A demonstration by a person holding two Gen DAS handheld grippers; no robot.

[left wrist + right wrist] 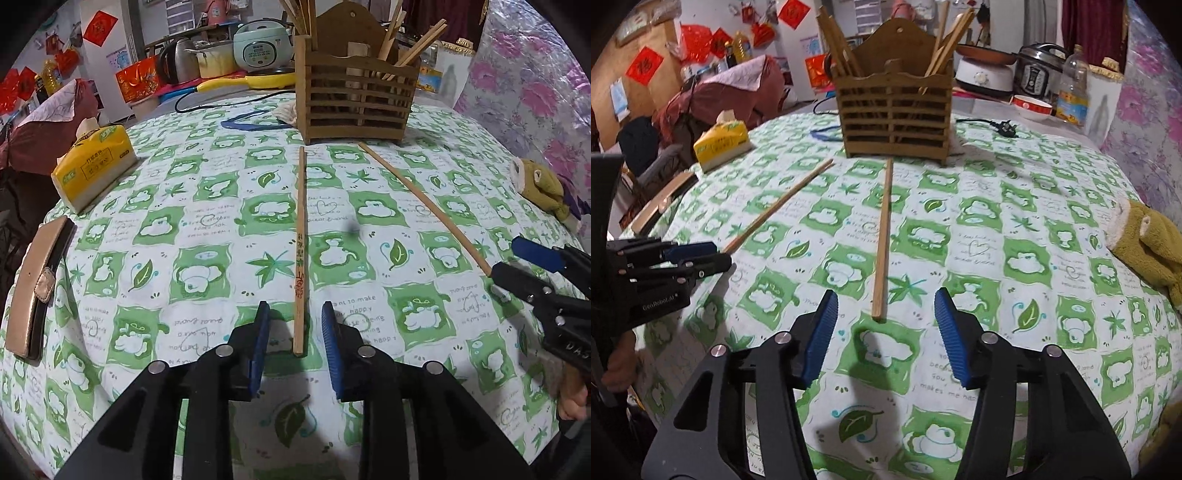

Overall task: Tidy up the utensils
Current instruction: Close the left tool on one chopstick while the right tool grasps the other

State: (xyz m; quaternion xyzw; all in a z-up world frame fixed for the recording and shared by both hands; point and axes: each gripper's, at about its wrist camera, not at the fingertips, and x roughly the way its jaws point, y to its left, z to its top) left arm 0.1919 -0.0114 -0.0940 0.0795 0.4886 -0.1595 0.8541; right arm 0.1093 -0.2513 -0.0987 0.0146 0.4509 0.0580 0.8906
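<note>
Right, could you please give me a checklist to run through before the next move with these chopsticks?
1. Printed wooden chopstick lies centred within the left claw: ok.
2. Left claw gripping it: not ok, gaps on both sides.
3. Plain wooden chopstick end inside the right claw: ok, only the tip.
4. Right claw gripping it: not ok, open.
5. Slatted wooden holder upright: ok.
6. Free room inside the holder: cannot tell.
</note>
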